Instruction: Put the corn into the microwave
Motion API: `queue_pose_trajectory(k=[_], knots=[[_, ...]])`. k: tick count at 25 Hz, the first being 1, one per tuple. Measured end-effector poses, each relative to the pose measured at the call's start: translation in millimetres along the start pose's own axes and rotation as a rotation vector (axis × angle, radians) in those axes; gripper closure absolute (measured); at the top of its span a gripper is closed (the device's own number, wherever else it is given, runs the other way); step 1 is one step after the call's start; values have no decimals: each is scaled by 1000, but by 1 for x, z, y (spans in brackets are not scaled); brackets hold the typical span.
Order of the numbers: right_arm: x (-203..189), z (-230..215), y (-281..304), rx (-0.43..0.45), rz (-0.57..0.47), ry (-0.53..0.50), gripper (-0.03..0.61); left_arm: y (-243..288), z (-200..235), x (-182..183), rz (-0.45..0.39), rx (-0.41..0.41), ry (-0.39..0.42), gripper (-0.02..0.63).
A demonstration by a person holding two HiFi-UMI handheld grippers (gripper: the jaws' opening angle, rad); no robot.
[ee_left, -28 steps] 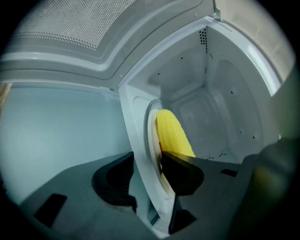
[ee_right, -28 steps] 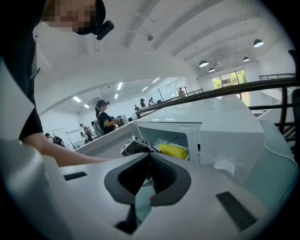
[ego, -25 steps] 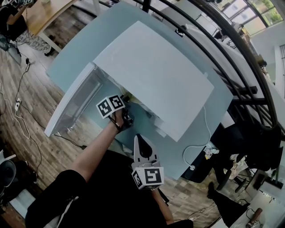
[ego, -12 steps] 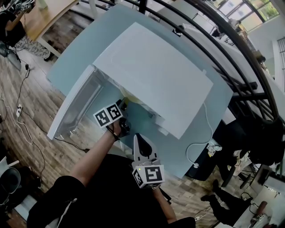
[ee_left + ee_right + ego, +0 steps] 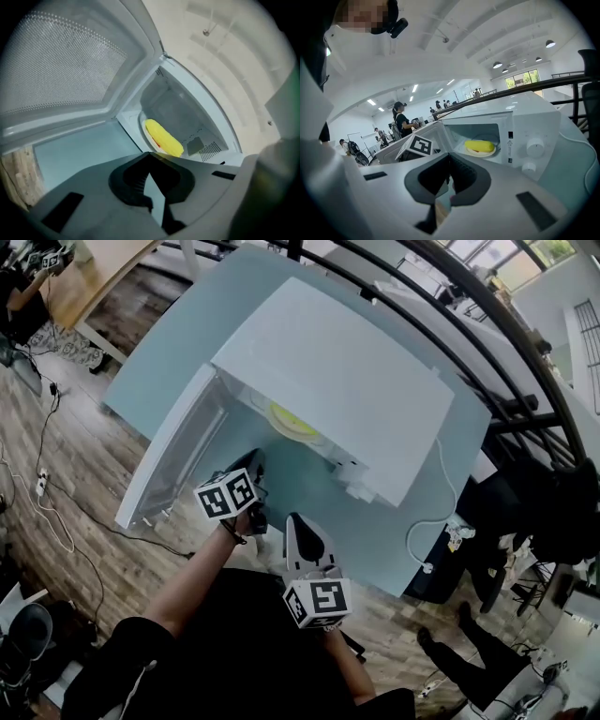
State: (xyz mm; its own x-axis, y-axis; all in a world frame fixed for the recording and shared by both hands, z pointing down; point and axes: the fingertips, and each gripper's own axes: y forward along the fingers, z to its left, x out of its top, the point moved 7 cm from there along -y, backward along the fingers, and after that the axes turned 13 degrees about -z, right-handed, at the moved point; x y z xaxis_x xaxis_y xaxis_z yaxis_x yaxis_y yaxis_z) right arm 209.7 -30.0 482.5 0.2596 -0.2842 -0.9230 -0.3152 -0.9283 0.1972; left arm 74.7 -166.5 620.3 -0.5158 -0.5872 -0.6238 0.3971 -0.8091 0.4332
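Observation:
The yellow corn [image 5: 292,420] lies on a pale plate [image 5: 281,430] inside the white microwave [image 5: 347,381], whose door [image 5: 173,451] hangs open to the left. The left gripper view looks into the cavity at the corn [image 5: 163,138] past the mesh door [image 5: 61,70]. My left gripper [image 5: 255,463] is just outside the opening, shut and empty [image 5: 149,154]. My right gripper [image 5: 302,529] is nearer me, below the microwave's front, jaws shut with nothing in them [image 5: 449,157]. It sees the corn [image 5: 479,146] on its plate and the left gripper's marker cube [image 5: 421,146].
The microwave stands on a pale blue table [image 5: 169,343]; its control knobs [image 5: 534,147] are right of the opening. A white power cord and plug [image 5: 427,563] trail off the table's near right. A black railing [image 5: 487,324] runs behind. People [image 5: 401,123] stand far off.
My left gripper has drawn back out of the microwave opening toward me and risen a little. The corn on its plate now shows inside. The right gripper shifted slightly.

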Motion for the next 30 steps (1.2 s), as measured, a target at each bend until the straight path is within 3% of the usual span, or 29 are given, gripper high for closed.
queue_pose_trajectory(k=[3,11,21,30], knots=[[-3,15,-4,-14,-7,4,568,-18,1,4,3,-61,7,612],[-20,55,-25,-54,-35,19,568,-86,-14,15,-22,-288,262,611],[-35,99,-71,-131,-102,27,568,-174,-18,17,-42,-452,427,611],[-34,132,-101,-137,-156,-6,568,-243,-25,30,-116,-553,475,611]])
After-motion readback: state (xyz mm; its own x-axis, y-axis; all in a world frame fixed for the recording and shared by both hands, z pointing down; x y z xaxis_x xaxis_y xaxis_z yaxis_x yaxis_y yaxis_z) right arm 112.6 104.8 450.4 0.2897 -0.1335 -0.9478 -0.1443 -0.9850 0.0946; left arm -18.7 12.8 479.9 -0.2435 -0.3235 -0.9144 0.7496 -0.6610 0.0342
